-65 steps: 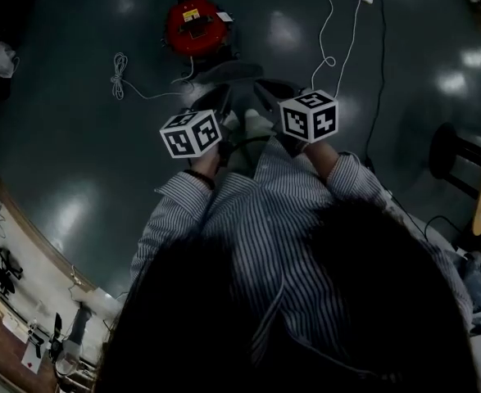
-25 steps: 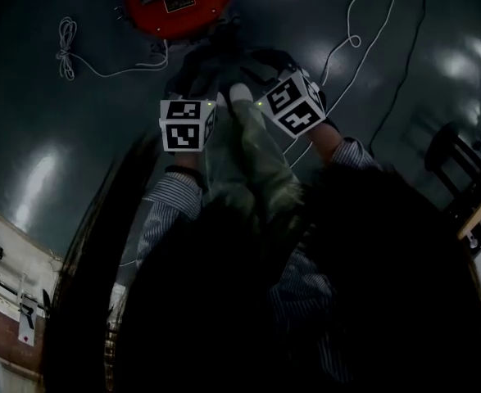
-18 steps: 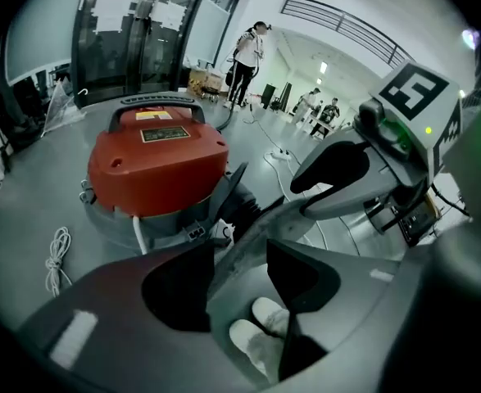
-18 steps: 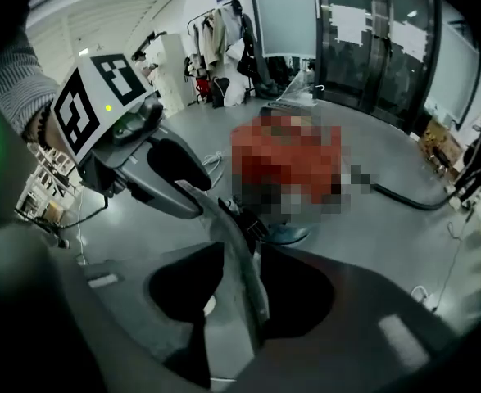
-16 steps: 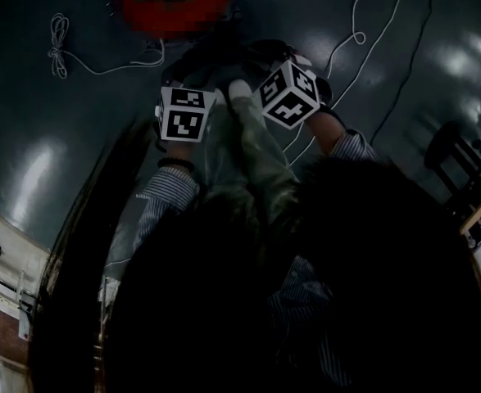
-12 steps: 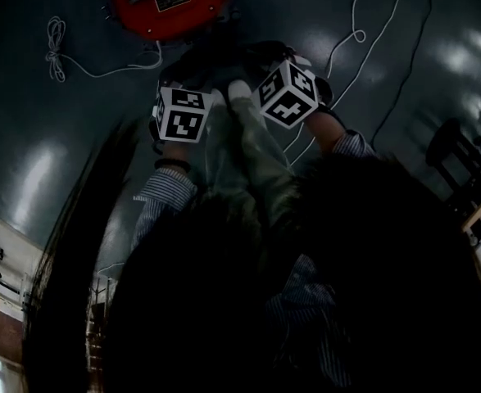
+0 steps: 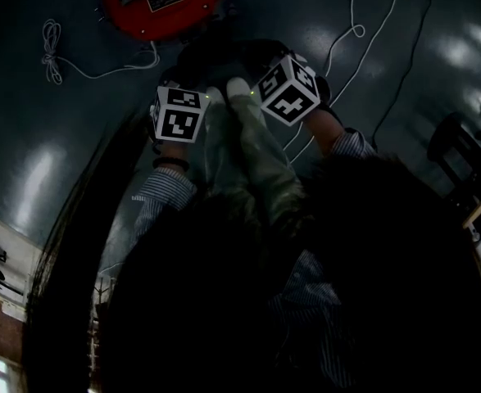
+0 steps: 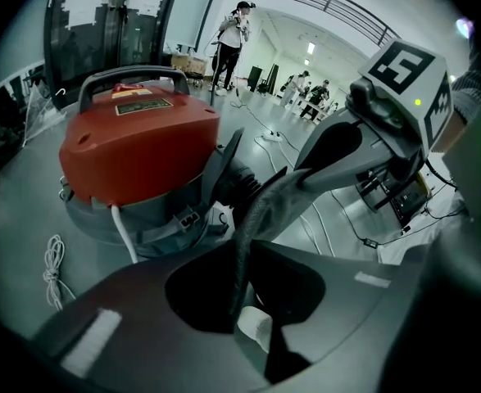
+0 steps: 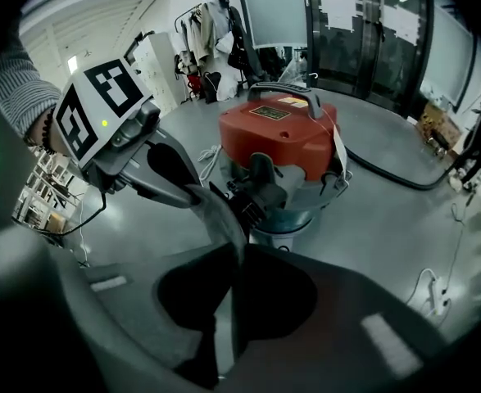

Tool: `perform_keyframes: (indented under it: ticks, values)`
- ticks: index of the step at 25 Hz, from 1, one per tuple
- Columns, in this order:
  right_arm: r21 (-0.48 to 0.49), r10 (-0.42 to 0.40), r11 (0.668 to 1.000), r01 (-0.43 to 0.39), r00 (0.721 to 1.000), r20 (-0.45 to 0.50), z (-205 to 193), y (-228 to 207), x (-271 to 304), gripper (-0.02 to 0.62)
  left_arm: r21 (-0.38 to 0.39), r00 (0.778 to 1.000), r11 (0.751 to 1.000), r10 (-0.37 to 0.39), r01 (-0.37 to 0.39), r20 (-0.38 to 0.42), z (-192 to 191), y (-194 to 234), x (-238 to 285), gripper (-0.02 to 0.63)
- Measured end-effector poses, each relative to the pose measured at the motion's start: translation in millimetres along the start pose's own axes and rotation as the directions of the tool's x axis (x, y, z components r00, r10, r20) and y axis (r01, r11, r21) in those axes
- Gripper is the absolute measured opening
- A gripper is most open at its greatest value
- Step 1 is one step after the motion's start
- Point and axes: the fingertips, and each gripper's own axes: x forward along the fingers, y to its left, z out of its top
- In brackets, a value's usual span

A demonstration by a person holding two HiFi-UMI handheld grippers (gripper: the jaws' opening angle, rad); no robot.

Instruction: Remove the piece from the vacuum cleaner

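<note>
The left claw (image 8: 242,252) and right claw (image 9: 238,252) are both closing, each pinching the thin grey piece (image 8: 266,205) between its jaws. The grey piece's long axis runs toward 12 o'clock into the front inlet (image 9: 252,201) of the red vacuum cleaner (image 8: 138,150) on the floor (image 7: 76,170). Both claws are equally near, so a pull toward 6 o'clock seems due.

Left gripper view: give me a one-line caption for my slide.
Left gripper and right gripper closing on the grey piece in front of the red vacuum cleaner.
</note>
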Motion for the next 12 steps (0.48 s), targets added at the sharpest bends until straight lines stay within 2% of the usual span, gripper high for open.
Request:
perform_keyframes:
  ticks: [12]
  values:
    - [0.013, 0.015, 1.0, -0.015, 1.0, 0.0, -2.8, 9.3, -6.3, 0.026, -0.032, 0.999, 0.999, -0.042, 0.042, 0.001, -6.4, -9.5, -6.4, 0.034]
